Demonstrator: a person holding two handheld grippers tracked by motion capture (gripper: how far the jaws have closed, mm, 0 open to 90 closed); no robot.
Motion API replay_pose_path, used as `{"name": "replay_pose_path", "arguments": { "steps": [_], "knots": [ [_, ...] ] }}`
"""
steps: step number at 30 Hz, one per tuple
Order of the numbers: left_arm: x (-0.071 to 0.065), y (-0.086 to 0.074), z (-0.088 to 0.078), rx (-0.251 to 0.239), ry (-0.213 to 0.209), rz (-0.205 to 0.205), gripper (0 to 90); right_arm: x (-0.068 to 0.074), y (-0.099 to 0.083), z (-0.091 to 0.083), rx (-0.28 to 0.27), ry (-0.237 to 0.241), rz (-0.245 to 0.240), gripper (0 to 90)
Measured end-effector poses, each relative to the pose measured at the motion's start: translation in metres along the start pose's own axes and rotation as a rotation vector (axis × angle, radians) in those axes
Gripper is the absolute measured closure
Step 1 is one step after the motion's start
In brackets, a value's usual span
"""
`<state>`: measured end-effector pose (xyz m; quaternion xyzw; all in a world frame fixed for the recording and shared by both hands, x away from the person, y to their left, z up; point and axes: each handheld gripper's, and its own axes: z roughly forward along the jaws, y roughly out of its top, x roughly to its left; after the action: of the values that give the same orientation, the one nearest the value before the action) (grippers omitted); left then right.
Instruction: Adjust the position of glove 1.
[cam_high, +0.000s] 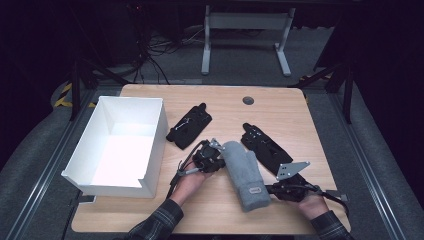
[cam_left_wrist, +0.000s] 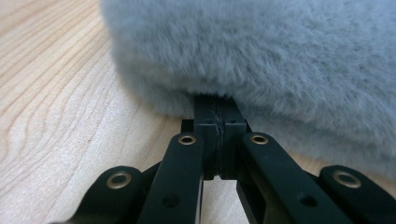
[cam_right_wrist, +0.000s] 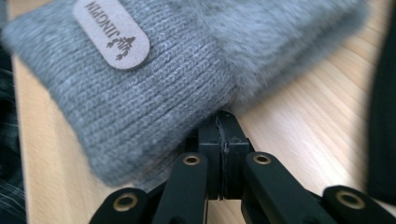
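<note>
A grey fluffy mitten (cam_high: 245, 175) with a knit cuff and a tan label (cam_high: 256, 190) lies flat on the wooden table (cam_high: 280, 107), cuff toward the person. My left gripper (cam_high: 220, 159) sits at the mitten's far left edge. In the left gripper view its jaws are pressed together, and the left gripper (cam_left_wrist: 217, 100) touches the fur of the mitten (cam_left_wrist: 261, 51). My right gripper (cam_high: 270, 189) is at the cuff's right side. Its jaws are also shut, and the right gripper (cam_right_wrist: 225, 116) reaches the knit edge of the mitten (cam_right_wrist: 154, 88) below the label (cam_right_wrist: 112, 32).
An open white box (cam_high: 155, 145) stands at the table's left. Two flat black objects lie behind the mitten, one (cam_high: 189, 126) beside the box and one (cam_high: 262, 144) near my right gripper. A round grommet (cam_high: 248, 100) sits near the far edge.
</note>
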<state>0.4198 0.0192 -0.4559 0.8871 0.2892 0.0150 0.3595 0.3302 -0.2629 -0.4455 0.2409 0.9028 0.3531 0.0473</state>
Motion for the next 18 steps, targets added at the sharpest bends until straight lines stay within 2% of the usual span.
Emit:
{"name": "replay_pose_path", "arguments": {
  "steps": [3, 8, 10, 15, 18],
  "knots": [
    [0.002, 0.001, 0.001, 0.005, -0.006, -0.002, 89.4, 0.003, 0.002, 0.004, -0.004, 0.027, -0.003, 90.0],
    [0.004, 0.011, 0.001, 0.004, -0.017, 0.012, 89.4, 0.015, 0.013, 0.015, -0.010, 0.059, -0.046, 90.0],
    [0.005, 0.010, 0.003, 0.007, -0.027, 0.003, 89.4, 0.020, 0.016, 0.019, -0.016, 0.068, -0.063, 90.0],
    [0.009, 0.010, 0.006, 0.010, -0.040, 0.001, 89.5, 0.028, 0.023, 0.029, -0.025, 0.094, -0.076, 90.0],
    [0.012, 0.010, 0.008, 0.007, -0.059, -0.003, 89.5, 0.030, 0.027, 0.038, -0.056, 0.136, -0.067, 90.0]
  ]
}}
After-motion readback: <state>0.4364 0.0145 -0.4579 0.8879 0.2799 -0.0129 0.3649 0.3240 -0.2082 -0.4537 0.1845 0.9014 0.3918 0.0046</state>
